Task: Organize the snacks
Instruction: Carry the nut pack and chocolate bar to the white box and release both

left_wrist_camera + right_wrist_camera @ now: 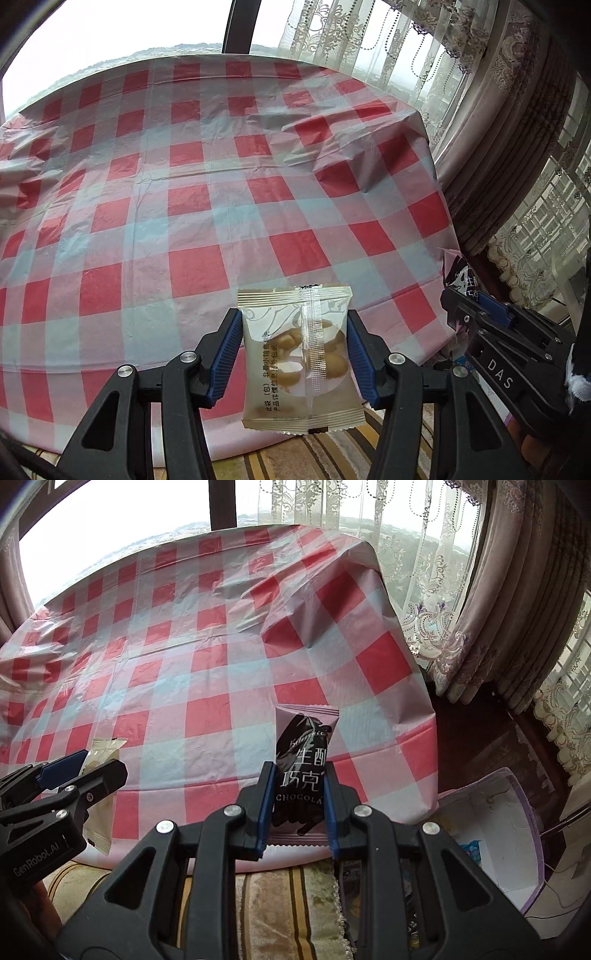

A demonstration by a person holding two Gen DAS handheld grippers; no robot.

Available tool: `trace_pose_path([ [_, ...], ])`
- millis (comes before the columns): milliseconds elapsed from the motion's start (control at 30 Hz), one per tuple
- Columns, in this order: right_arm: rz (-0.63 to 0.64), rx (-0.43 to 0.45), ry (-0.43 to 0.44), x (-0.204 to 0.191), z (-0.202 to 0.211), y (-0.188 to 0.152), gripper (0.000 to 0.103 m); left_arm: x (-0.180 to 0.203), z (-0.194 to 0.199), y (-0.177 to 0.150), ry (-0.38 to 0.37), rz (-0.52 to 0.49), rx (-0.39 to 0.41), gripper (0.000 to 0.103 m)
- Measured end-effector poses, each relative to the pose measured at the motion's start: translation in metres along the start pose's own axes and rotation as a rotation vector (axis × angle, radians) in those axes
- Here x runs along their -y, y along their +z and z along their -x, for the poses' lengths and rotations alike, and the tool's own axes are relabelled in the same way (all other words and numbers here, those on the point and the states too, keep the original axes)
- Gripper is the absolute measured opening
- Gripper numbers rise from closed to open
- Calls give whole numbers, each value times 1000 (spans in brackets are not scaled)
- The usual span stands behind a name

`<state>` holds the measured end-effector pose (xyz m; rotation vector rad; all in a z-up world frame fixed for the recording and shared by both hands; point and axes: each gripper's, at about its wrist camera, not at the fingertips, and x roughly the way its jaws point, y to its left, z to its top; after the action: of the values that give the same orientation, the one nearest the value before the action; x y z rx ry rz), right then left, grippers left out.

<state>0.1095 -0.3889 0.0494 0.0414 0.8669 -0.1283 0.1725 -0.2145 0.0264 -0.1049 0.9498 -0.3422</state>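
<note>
On my left, the left gripper (293, 354) has its jaws clamped on the two side edges of the beige nut packet (299, 360), which stands upright between them with its long axis pointing up and away from me, hanging just over the near edge of the checked surface (207, 192). To the right, the right gripper (297, 805) has its jaws pinched nearly shut on the slim chocolate packet (304, 753), also upright and poking out ahead over that near edge. Both packets sit beside each other with open cloth ahead, nothing blocking, and the white box (513, 834) lies low at far right off the surface, nearer my right side.
</note>
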Motion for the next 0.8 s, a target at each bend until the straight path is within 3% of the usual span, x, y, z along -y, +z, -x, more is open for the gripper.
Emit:
trace_pose_path([
  [500,-135,-27,-123,104,21,-43,28,111,-26,-22,-205,-93,-141,56],
  [800,-219,-58,-178,156,22,-71,28,159,-48,-38,-242,-148,-234,56],
])
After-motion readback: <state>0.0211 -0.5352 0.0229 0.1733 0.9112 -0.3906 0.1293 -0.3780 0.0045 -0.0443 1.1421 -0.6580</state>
